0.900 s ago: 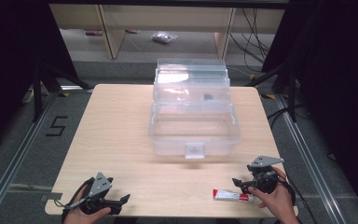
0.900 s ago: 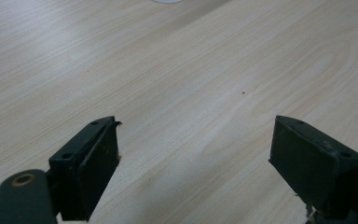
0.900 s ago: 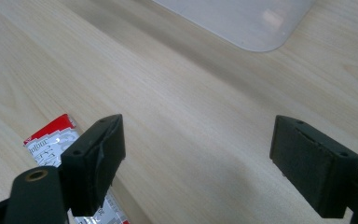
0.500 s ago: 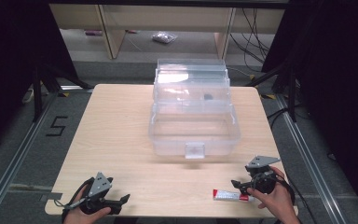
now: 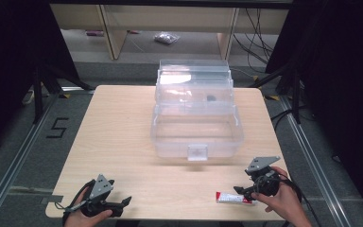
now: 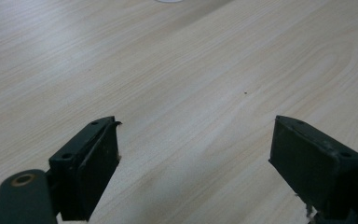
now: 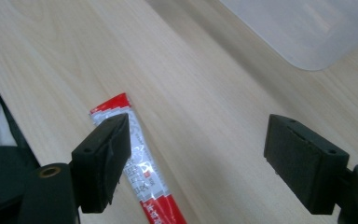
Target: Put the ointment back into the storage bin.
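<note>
High view first, reading from the left: the left gripper (image 5: 108,204) rests low at the near left corner of the pale wooden table (image 5: 123,127), its jaws spread wide with only bare wood grain between them in the left gripper view, so it seems to have no part in the work yet. Moving toward the middle, the clear plastic storage box with its hinged lid thrown back (image 5: 196,118) sits open at the far centre of the table, its main compartment looking empty, though a small dark item shows in the raised upper section and I cannot tell what it is. Further right, the thin red-and-white foil sachet (image 5: 234,198) lies flat on the wood near the front edge, well apart from the box. The right gripper (image 5: 246,191) hovers just over the sachet's right end, jaws parted and not closed on anything; in the right gripper view the sachet (image 7: 140,170) runs diagonally beside and partly under the left-hand jaw, not centred in the gap. By my judgement the job is at its very start: the packet is approached but not grasped, and lifting it and placing it in the box are left. The sachet looks long, narrow and glossy, red at both ends with a white printed middle, unwrinkled and sealed.
</note>
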Demonstrator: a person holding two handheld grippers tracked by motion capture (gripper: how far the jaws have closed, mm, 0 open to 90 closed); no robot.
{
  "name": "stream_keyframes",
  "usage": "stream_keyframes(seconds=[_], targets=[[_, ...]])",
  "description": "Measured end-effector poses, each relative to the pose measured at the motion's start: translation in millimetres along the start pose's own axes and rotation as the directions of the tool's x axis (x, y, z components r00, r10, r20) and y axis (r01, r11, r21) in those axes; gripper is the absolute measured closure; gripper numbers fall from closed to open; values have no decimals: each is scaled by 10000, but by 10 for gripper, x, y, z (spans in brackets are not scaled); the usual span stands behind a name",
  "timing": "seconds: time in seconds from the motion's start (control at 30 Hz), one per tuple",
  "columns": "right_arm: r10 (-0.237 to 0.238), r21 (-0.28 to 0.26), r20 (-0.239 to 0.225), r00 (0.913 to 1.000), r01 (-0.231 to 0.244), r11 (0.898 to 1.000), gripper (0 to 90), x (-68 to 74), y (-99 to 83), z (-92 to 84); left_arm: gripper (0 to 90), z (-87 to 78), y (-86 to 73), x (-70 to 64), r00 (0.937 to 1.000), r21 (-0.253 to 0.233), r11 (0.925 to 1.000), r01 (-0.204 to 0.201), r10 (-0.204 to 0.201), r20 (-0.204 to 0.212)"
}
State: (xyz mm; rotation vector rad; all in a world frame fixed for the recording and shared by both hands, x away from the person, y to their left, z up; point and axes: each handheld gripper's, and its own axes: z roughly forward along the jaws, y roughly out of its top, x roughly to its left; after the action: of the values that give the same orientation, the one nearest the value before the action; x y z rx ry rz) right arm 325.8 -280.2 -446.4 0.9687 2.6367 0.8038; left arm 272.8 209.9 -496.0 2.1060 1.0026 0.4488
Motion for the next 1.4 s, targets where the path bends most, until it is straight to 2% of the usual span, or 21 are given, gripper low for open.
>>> stream_keyframes(seconds=[0.1, 0.27, 0.3, 0.4, 0.43, 0.53, 0.57, 0.73, 0.8, 0.83, 0.87, 0.97, 1.03, 1.07, 1.1, 1.13, 1.2, 1.23, 1.3, 1.33, 1.4], targets=[[-125, 305, -237, 9996, 133, 9994, 243, 33, 33, -32, 150, 3, -2, 1, 10000, -56, 10000, 3, -3, 2], [-341, 441, -90, 9994, 345, 9984, 246, 69, 62, -39, 150, 4, -2, 1, 10000, -52, 10000, 19, -19, 1], [-496, 519, -278, 9984, 510, 9973, 247, 70, 68, -48, 150, 4, -2, 0, 10000, -56, 10000, 10, -10, 8], [-354, 774, -217, 9991, 370, 9963, 254, 107, 87, -50, 150, 3, -2, 2, 10000, -54, 10000, -2, 2, -4], [-705, 718, -369, 9968, 730, 9947, 256, 100, 95, -50, 150, 3, -2, 1, 10000, -53, 10000, 3, -3, -3], [-814, 945, -562, 9951, 865, 9918, 259, 132, 120, -56, 150, 3, -1, 1, 10000, -56, 10000, 0, 0, -2], [-1063, 1049, -614, 9924, 1123, 9881, 261, 119, 131, -55, 150, 4, -2, 2, 10000, -56, 10000, 4, -4, -4], [-1425, 1260, -692, 9874, 1504, 9806, 269, 143, 169, -38, 150, 3, -2, 0, 10000, -55, 10000, 12, -12, -8], [-1244, 1523, -670, 9900, 1333, 9793, 271, 166, 182, -44, 150, -3, 4, 8, 9999, 19, 9999, -130, 130, 4], [-1557, 1379, -781, 9847, 1653, 9765, 273, 160, 189, -34, 150, -2, 3, 7, 9999, 8, 9999, -115, 115, -5], [-1349, 1514, -771, 9879, 1453, 9777, 276, 177, 192, -32, 150, 2, 0, 4, 10000, -47, 10000, -54, 54, 2], [-1487, 1531, -828, 9854, 1600, 9752, 279, 190, 203, -22, 150, -2, 3, 7, 9999, -1, 9999, -122, 122, -3], [-1692, 1607, -905, 9814, 1820, 9701, 293, 194, 217, -14, 150, -13, 3, 14, 9997, 166, 9996, -228, 229, -49], [-1794, 1673, -1008, 9786, 1944, 9666, 300, 198, 224, -12, 150, -1, 1, -1, 10000, -17, 10000, -20, 20, -28], [-1769, 1825, -1012, 9790, 1930, 9641, 317, 222, 232, -5, 150, -9, 4, 13, 9998, 111, 9997, -202, 202, -34], [-1769, 1825, -1012, 9790, 1930, 9641, 317, 222, 232, -5, 150, -1, 1, -1, 10000, 13, 10000, -8, 8, -26], [-2239, 1922, -1167, 9676, 2432, 9508, 340, 234, 253, 22, 150, -9, 3, 8, 9999, 84, 9998, -159, 159, -14], [-2017, 2135, -1201, 9721, 2237, 9510, 351, 259, 252, 18, 150, -9, 2, 8, 9999, 91, 9998, -156, 156, -15], [-2309, 2297, -1314, 9641, 2562, 9389, 373, 271, 263, 44, 150, -12, 3, 14, 9997, 148, 9996, -219, 220, -58], [-2309, 2297, -1314, 9641, 2562, 9389, 373, 271, 263, 44, 150, -12, 3, 14, 9997, 148, 9996, -219, 220, -58], [-2495, 2718, -1400, 9582, 2795, 9209, 401, 298, 270, 76, 150, -10, 2, 9, 9999, 96, 9998, -162, 162, -30]])
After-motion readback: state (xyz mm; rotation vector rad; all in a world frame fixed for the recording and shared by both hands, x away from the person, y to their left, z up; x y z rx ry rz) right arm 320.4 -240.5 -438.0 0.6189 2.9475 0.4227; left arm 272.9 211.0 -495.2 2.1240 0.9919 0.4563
